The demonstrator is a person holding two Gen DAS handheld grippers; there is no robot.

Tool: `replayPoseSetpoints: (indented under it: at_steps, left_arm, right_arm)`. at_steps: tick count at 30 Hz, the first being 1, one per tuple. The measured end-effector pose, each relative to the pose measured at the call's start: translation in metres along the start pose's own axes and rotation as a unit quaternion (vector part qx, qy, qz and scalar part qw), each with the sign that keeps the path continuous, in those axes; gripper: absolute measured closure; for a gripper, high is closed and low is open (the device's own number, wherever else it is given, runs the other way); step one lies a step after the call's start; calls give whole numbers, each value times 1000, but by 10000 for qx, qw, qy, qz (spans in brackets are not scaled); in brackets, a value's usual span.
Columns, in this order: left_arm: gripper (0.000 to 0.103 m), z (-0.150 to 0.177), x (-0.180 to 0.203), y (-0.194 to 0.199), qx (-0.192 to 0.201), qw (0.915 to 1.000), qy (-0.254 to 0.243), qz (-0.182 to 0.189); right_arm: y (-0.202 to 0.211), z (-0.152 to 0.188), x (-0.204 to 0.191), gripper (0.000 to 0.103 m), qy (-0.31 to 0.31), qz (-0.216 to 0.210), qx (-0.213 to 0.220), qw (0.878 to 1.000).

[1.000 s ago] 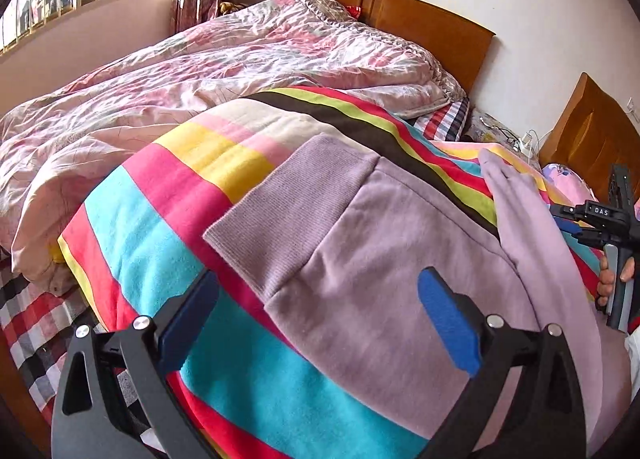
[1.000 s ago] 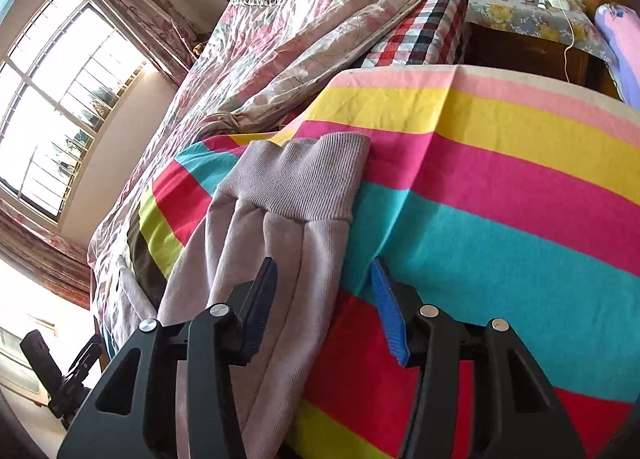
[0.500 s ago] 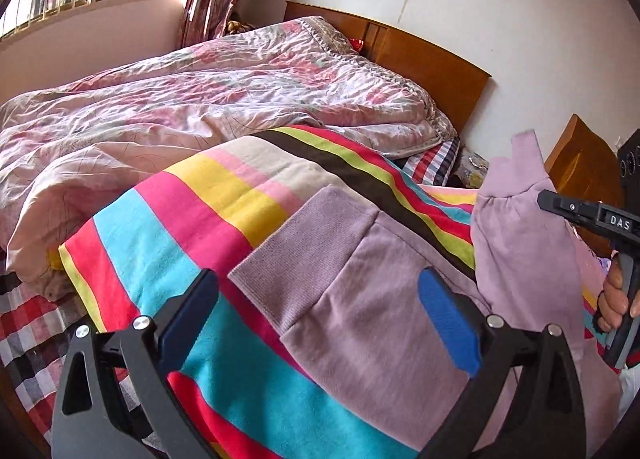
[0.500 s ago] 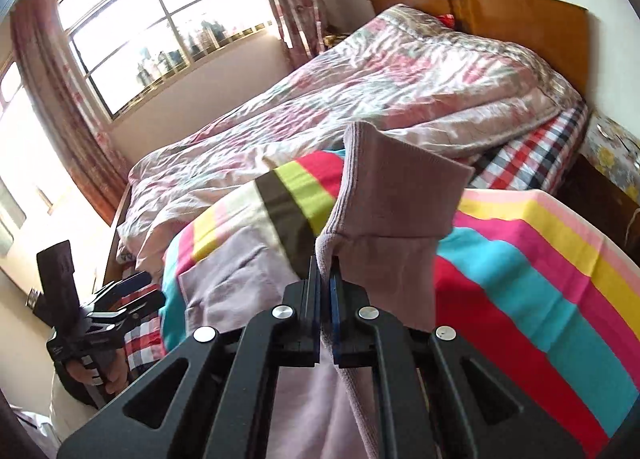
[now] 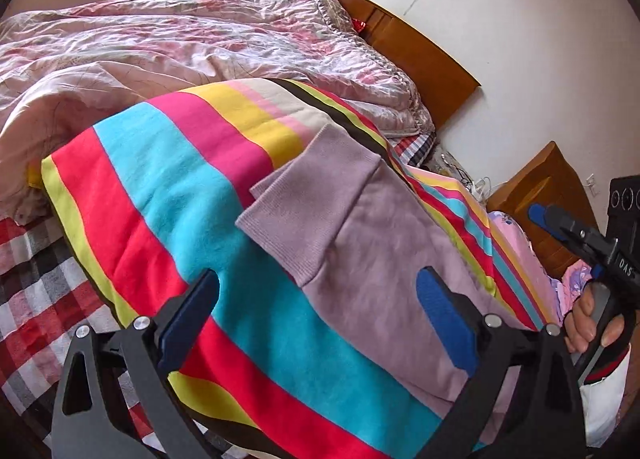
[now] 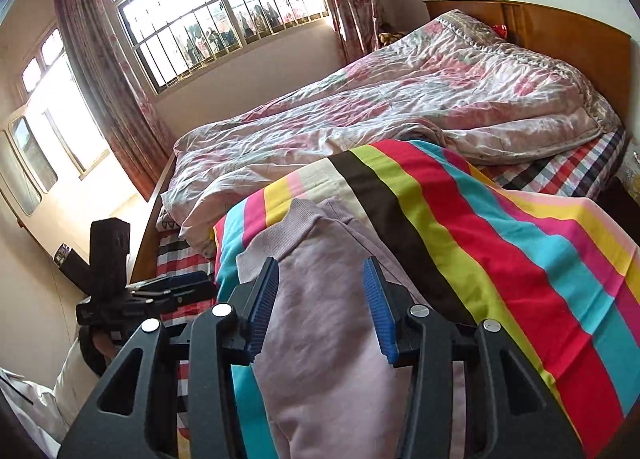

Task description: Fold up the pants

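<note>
The soft lilac knit pants (image 5: 384, 259) lie lengthwise on the brightly striped fleece blanket (image 5: 168, 195) spread over the bed, one leg doubled onto the other so both ribbed cuffs (image 6: 296, 227) stack together. The right gripper (image 6: 320, 311) hangs above them, its jaws opening and the pads clear of the cloth, apparently letting the leg settle. The left gripper (image 5: 316, 319) hovers wide and empty near the cuff, probably ready for the next fold.

Readable text: one item only. White letters "DAS" on the black body of the right gripper (image 5: 538, 215), seen at the right edge of the left wrist view, just above the hand (image 5: 588, 319) that holds it. Right wrist view: no legible text, label or number anywhere.
</note>
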State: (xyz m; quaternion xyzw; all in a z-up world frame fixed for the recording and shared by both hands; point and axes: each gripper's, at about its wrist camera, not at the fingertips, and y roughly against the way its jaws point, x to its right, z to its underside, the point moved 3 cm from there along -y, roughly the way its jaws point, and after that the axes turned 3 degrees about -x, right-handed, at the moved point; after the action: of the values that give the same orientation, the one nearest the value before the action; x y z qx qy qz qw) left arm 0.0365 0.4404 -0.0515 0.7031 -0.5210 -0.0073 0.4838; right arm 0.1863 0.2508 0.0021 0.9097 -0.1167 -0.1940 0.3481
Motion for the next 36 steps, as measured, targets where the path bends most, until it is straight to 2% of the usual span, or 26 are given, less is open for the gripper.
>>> replayPoseSetpoints:
  at_steps: [2,5,6,8,9,10,13,15,17,21,26,27,29,33,36]
  left_arm:
    - [13,-1,2,-17,-119,9999,30,-62]
    - [19,-2,-14,-36,-227,9986,459,-115]
    - [24,-1,-18,-39,-223,9981,565,-79]
    - [44,-2,-22,-42,-179,9980,608,7]
    - [62,-3,-23,-43,-189,9981,585,107]
    - [70,-3,-23,-45,-226,9979,580,173]
    - [70,-4,-22,-47,-227,9984,505,79]
    - [70,-4,-22,-48,-217,9984,512,62]
    - [71,-5,-22,-49,-185,9986,487,55]
    - [83,-4,-13,-46,-114,9996,246,-97]
    - [88,-9,12,-29,101,9986,-380,-348]
    - [89,-12,18,-26,137,9979,-521,-361]
    - [90,-18,31,-21,223,9954,-845,-394]
    - [93,-37,67,-6,660,9840,-1594,-454]
    - [93,-51,82,6,913,9780,-1836,-379]
  right_arm:
    - [17,34,6,60,72,313,-96,9994]
    - [34,84,7,60,109,686,-220,9973]
    - [36,96,9,60,78,756,-259,9968]
    - [36,114,15,60,-19,853,-312,9959]
    - [33,120,20,60,-78,865,-339,9956]
    - [29,122,25,60,-148,882,-374,9953]
    - [15,114,36,60,-178,897,-354,9952]
    - [3,93,39,60,-112,690,-230,9973]
    - [-17,66,45,60,73,666,-240,9975]
    - [-72,29,60,60,224,574,-609,9962]
    - [-114,16,70,62,342,415,-1013,9934]
    - [-116,20,71,66,363,379,-1047,9931]
    - [-115,22,68,94,425,271,-980,9939]
    - [-86,17,52,96,577,529,-445,9959]
    - [-61,11,41,96,694,711,-104,9950]
